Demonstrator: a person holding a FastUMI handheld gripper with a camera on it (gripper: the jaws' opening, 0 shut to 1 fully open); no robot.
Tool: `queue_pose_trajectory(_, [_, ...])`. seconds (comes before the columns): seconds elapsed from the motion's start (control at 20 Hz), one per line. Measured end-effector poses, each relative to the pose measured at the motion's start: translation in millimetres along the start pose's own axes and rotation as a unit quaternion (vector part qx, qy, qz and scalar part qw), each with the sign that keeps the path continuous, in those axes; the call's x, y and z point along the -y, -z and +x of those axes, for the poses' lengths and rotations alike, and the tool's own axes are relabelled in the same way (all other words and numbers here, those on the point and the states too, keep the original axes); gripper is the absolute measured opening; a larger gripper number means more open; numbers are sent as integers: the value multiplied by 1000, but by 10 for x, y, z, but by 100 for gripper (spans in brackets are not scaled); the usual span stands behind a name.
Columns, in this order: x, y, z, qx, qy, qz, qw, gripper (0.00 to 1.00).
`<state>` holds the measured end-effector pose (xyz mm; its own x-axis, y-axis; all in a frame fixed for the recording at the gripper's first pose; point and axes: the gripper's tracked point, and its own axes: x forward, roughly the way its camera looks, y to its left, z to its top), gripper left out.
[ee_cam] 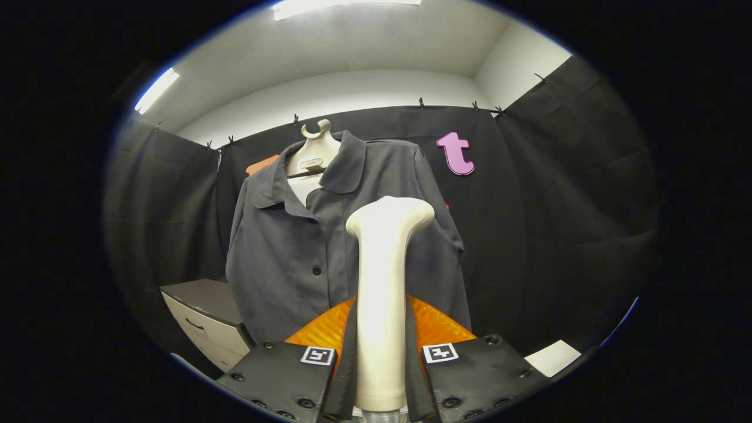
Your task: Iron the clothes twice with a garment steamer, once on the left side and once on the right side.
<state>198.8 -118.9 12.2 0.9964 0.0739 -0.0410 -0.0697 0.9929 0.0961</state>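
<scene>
A grey button-up shirt (294,247) hangs on a pale hanger (314,150) in front of the black cloth wall, its collar open. My gripper (380,346) is shut on the cream handle of a garment steamer (383,282), which stands upright between the fingers. The steamer's head sits in front of the shirt's right half, about chest height. Whether the head touches the fabric I cannot tell. The shirt's lower middle is hidden behind the steamer and the fingers.
A grey cabinet with drawers (205,320) stands low to the left of the shirt. A white flat surface (552,357) lies low to the right of the fingers. Black cloth walls close the booth on all sides.
</scene>
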Motion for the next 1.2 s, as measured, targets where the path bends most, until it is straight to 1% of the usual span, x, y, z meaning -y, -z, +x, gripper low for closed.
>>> queue_pose_trajectory(0.35, [6,246,114,-17,6,3,1000,41])
queue_pose_trajectory(0.85, [38,668,-41,-31,23,1,999,41])
queue_pose_trajectory(0.95, [57,806,-88,-39,26,-6,999,41])
queue_pose_trajectory(1.2, [58,1194,-197,-66,28,4,997,41])
